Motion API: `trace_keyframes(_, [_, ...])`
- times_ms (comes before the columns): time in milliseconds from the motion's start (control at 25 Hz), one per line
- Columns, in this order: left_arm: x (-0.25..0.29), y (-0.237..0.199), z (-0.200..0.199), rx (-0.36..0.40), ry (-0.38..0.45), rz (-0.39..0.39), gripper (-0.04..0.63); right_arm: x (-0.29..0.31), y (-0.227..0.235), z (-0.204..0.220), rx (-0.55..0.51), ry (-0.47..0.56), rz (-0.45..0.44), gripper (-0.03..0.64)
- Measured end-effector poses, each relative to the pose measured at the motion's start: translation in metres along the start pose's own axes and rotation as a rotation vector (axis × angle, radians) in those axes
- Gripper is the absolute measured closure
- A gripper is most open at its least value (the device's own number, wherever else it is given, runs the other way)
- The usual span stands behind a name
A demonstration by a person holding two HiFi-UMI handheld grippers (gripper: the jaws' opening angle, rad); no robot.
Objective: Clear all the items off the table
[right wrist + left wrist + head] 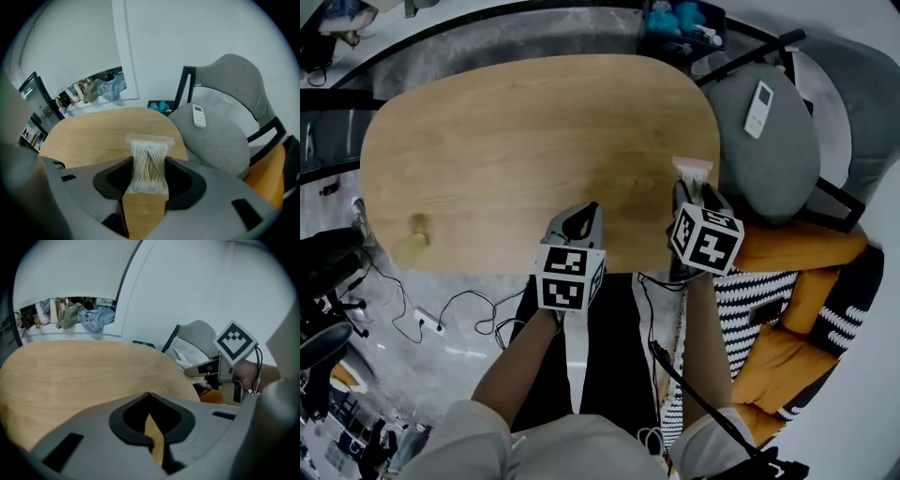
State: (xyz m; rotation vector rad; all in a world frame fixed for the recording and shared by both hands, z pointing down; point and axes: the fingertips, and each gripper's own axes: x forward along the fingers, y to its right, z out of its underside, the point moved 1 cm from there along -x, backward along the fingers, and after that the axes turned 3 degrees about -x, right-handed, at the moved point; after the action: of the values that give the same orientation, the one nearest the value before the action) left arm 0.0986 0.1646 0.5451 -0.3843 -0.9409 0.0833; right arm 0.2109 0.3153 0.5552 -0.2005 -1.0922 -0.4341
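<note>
Fingers [187,180] of the right gripper [147,161] pinch a clear packet of cotton swabs [149,150] by its lower end, one pad on each side, so the packet stands up between them with its sealed strip on top. From the head view the right gripper [692,189] points steeply down at the right end of the table [534,141], and the packet [692,169] sits over that edge, just beside the grey chair [773,164]; whether it touches the wood cannot be told. Fingers [126,420] of the left gripper [149,397] are pressed together at their tips with nothing between them, only a thin sliver of table [84,376] showing through the gap behind the tips. In the head view the left gripper [581,217] hangs over the near edge of the table, near the right gripper but apart from it. A white remote control [758,108] lies on the seat of the chair, well apart from both grippers; the right gripper view shows the same remote control [198,115] on the chair [215,140] beyond the table [93,136]. A small yellowish thing [414,234] sits at the table's near left edge, too small to tell what it is. Orange cushions [787,248] and a black-and-white striped cushion [750,295] lie to the right of the person's arms, below the chair.
</note>
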Motion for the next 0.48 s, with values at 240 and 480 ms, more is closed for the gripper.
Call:
trace_keyframes(240, [0.019, 0.04, 0.001, 0.062, -0.046, 0.041, 0.594, -0.01, 0.038, 0.009, 0.054, 0.001, 0.015, 0.399])
trace_keyframes(480, [0.046, 0.066, -0.011, 0.103, -0.069, 0.059, 0.593, -0.009, 0.081, 0.01, 0.122, 0.004, 0.037, 0.399])
